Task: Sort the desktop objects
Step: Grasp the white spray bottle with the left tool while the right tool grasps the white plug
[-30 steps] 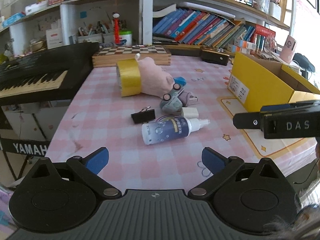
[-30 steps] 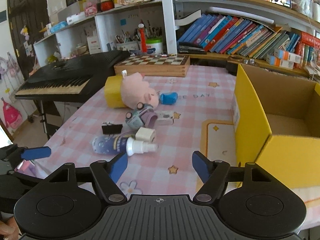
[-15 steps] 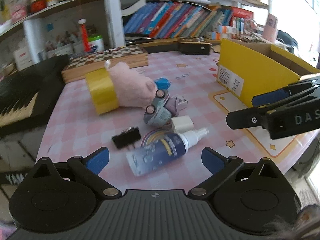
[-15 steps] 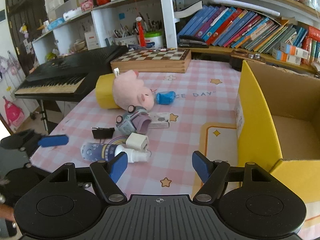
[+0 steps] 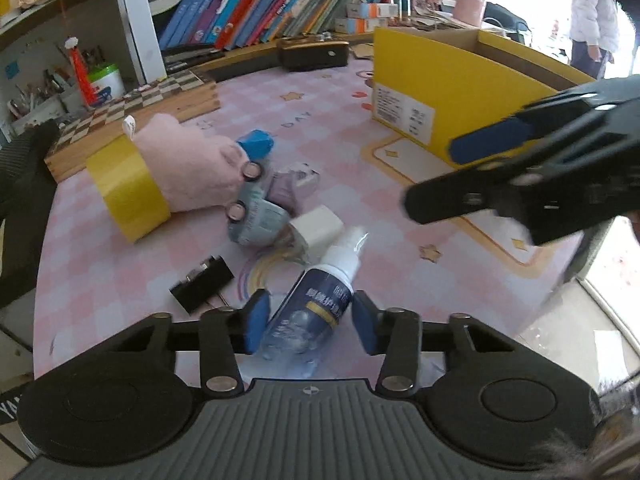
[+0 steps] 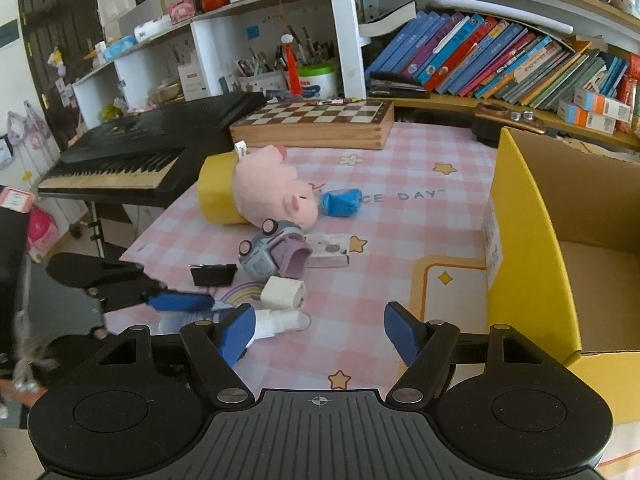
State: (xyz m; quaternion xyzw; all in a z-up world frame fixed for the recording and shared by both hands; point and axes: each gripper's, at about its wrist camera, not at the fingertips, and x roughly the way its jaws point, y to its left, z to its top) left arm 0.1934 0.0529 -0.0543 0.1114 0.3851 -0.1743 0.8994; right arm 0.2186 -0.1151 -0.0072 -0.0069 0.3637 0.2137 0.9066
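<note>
Pink checked table, lower frame: my left claw brackets the bottle, not yet clamped; it may roll. Right claw gapes empty.

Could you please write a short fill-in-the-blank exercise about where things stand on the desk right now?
1. The left tongs straddle the lying ____, fingers either side of it, not yet closed.
2. The right tongs are open and hold ____.
3. The cardboard box has a ____ outer wall.
4. Behind the pink plush toy lies a wooden ____.

Missing words: spray bottle; nothing; yellow; chessboard
</note>
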